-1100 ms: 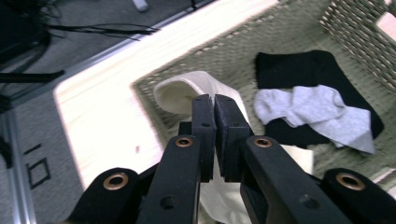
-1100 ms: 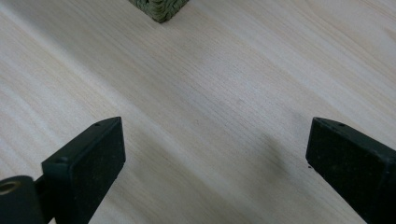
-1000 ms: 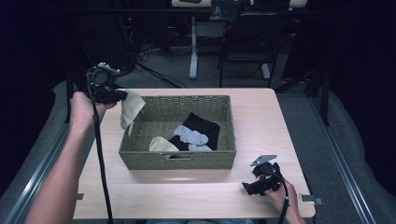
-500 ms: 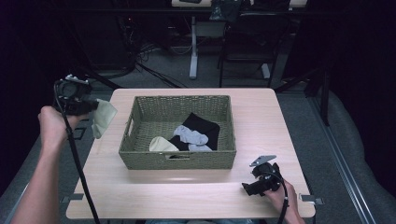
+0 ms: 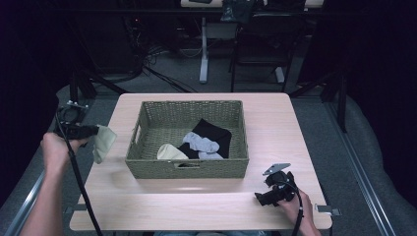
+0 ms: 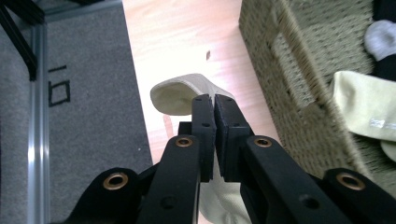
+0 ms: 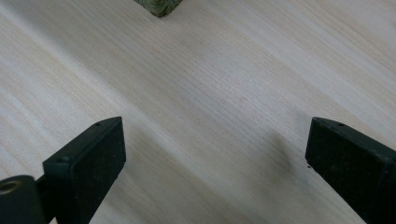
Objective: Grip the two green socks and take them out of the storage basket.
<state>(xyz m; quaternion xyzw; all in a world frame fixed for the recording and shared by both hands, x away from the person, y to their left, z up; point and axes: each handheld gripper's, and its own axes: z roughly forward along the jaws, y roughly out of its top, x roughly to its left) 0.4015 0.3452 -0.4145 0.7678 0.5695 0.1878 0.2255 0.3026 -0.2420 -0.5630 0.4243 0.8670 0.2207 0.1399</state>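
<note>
Cream sock [image 5: 104, 142], limp, long axis hanging downward from your clamped left tool [image 6: 214, 100]; right tool [image 7: 215, 154] gapes wide

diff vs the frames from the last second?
The left gripper, shut on the cream sock, carried it from above the basket's left rim outward and down, past the table's left edge. Right gripper stayed put, jaws open; socks in the basket unchanged.

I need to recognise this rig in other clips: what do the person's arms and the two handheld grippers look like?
Both forearms are bare, no sleeves showing. The left gripper is black, with flat rectangular jaws on arms with brass-coloured pivot rings; a black cable trails from it. The right gripper is black with padded jaws, a grey three-cornered plate on top.
</note>
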